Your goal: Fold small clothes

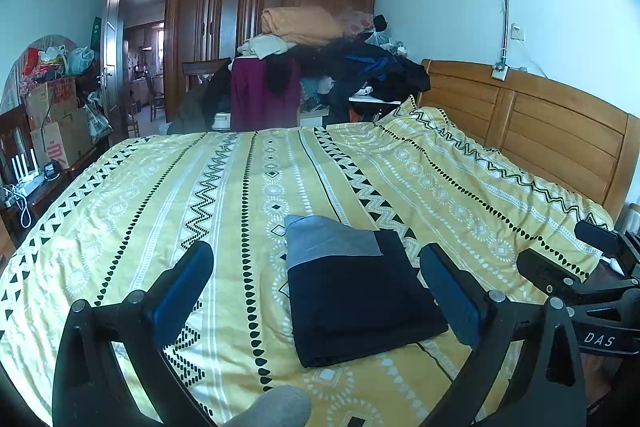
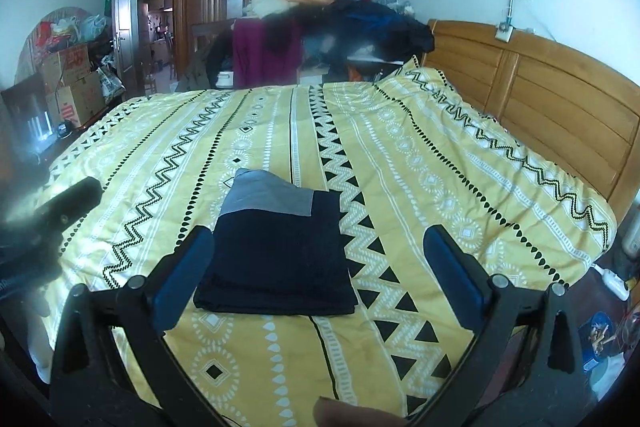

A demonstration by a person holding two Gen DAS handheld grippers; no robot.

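while unheld, folded garment flat

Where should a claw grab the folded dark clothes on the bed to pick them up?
Probably the near edge of the folded dark clothes, coming in low from the person's side. The layers stack thick there and lie flat on the bedspread, so one finger could slide under. Both claws are open and empty.

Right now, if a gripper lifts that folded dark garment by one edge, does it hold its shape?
Probably not: the folded garment is soft layered cloth, so it would likely droop and unfold. Pushed, it would probably drag on the wrinkled bedspread, bunching instead of sliding.
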